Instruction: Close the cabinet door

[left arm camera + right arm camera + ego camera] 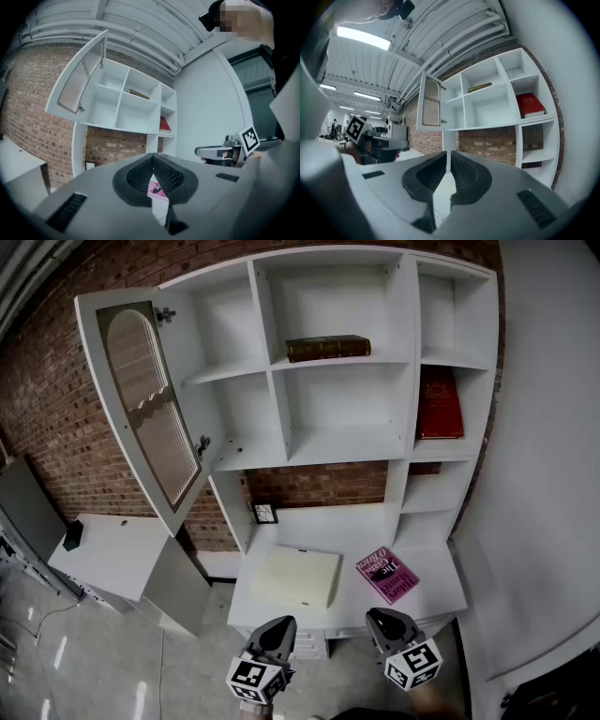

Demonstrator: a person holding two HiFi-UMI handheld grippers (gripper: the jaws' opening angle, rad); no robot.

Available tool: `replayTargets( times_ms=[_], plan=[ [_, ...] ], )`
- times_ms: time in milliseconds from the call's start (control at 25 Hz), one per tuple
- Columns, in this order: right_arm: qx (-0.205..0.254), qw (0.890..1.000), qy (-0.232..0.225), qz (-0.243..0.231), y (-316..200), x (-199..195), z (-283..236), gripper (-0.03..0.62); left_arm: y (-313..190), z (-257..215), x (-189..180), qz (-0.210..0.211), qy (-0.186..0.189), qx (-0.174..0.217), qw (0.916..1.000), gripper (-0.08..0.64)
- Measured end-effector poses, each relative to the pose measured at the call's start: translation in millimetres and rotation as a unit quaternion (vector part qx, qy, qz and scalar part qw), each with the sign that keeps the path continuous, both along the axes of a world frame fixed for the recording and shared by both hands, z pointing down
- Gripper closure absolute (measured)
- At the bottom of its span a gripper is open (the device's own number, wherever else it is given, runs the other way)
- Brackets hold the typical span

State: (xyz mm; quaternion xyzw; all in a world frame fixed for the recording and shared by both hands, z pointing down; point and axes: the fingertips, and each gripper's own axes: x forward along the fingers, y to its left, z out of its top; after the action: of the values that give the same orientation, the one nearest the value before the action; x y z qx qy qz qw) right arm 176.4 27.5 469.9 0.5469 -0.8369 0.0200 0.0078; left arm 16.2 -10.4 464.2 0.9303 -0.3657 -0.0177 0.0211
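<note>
A brick wall [47, 418] rises over grey floor [94, 662]

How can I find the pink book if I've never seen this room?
Find the big white shelf unit on the brick wall and look down to its desk top. The pink book lies flat there, right of a cream board. The brown book and red book sit higher, on shelves.

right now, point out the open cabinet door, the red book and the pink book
cabinet door [148, 399]: head view, middle of its inset panel
red book [439, 405]: head view, front cover
pink book [387, 575]: head view, middle of its cover
</note>
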Motion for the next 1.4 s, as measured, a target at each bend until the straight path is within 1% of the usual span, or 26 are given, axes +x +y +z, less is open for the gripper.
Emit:
replayTargets(
  times_ms=[160,320,400,560,640,760,1000,1160,1280,1400],
  plan=[
    [-0.012,1.0,-0.005,-0.014,-1.8,-27.2,0.8,0.554,-3.0,-6.6,-33.4,-0.016,-0.015,0.008,0.9997,0.557],
    [-0.011,1.0,0.002,-0.011,-8.0,-47.0,0.4,0.554,-5.5,-9.8,-55.8,-0.016,-0.011,0.012,0.9997,0.557],
    [-0.01,1.0,-0.003,-0.008,-11.2,-58.0,0.8,0.554,-6.2,-2.6,-70.7,-0.016,-0.007,0.005,0.9998,0.557],
    [-0.023,0.999,-0.04,0.003,-15.9,-72.3,8.5,0.552,-18.0,20.1,-100.5,-0.025,-0.002,-0.021,0.9995,0.557],
    [-0.033,0.999,-0.036,0.009,-16.0,-75.7,18.3,0.552,-25.6,30.5,-108.3,-0.028,0.004,-0.035,0.999,0.557],
    [-0.041,0.999,-0.023,0.018,-23.7,-70.8,27.5,0.552,-38.3,37.9,-105.7,-0.025,0.005,-0.042,0.9988,0.557],
    [-0.049,0.998,-0.035,0.02,-67.5,-45.7,38.5,0.552,-77.2,37.4,-83.0,-0.028,-0.004,-0.046,0.9985,0.557],
    [-0.043,0.998,-0.045,0.002,-115.2,-28.5,39.0,0.552,-119.4,30.8,-66.2,-0.044,-0.009,-0.042,0.9981,0.557],
    [-0.039,0.997,-0.059,-0.019,-156.2,-10.9,33.7,0.552,-152.6,19.7,-50.7,-0.06,0.002,-0.037,0.9975,0.557],
    [-0.036,0.996,-0.068,-0.047,-196.2,5.1,25.1,0.552,-184.3,4.6,-39.0,-0.088,0.008,-0.031,0.9956,0.557]
  ],
)
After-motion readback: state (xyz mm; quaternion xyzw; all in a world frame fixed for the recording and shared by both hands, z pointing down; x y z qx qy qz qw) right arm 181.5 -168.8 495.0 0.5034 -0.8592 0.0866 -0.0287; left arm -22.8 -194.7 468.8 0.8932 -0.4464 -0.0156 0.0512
